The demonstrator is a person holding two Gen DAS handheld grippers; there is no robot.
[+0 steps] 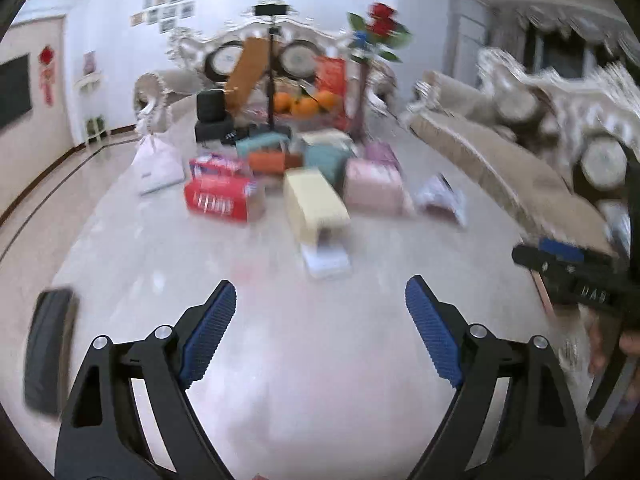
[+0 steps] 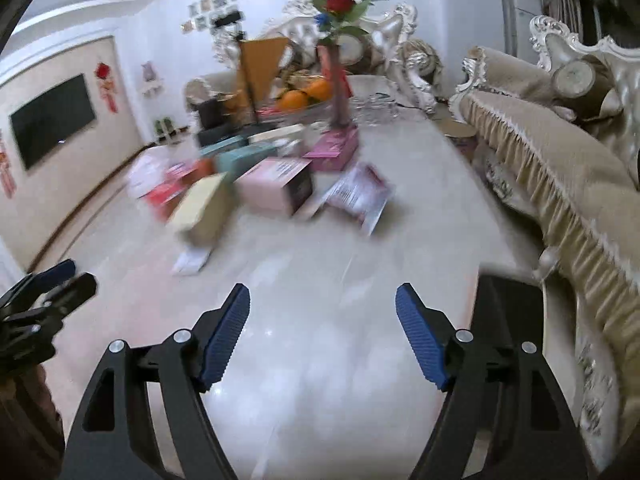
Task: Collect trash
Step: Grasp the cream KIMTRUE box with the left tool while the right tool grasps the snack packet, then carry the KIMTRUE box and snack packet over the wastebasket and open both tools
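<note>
A cluster of empty boxes and packets lies on the pale marble table [image 1: 320, 360]: a red packet [image 1: 220, 200], a cream box [image 1: 316, 200], a pink box [image 1: 374, 186] and a crumpled white wrapper [image 1: 440, 196]. In the right wrist view the cream box [image 2: 204, 208], pink box [image 2: 276, 188] and a flattened pink-white packet [image 2: 356, 192] show. My left gripper [image 1: 320, 312] is open and empty, well short of the boxes. My right gripper [image 2: 322, 312] is open and empty above bare table. Both views are motion-blurred.
A bowl of oranges [image 1: 304, 104], a vase of red roses [image 2: 340, 60] and a black tripod [image 1: 272, 80] stand behind the boxes. A beige sofa [image 2: 560, 184] runs along the right. A black object [image 1: 48, 352] lies at the table's left edge.
</note>
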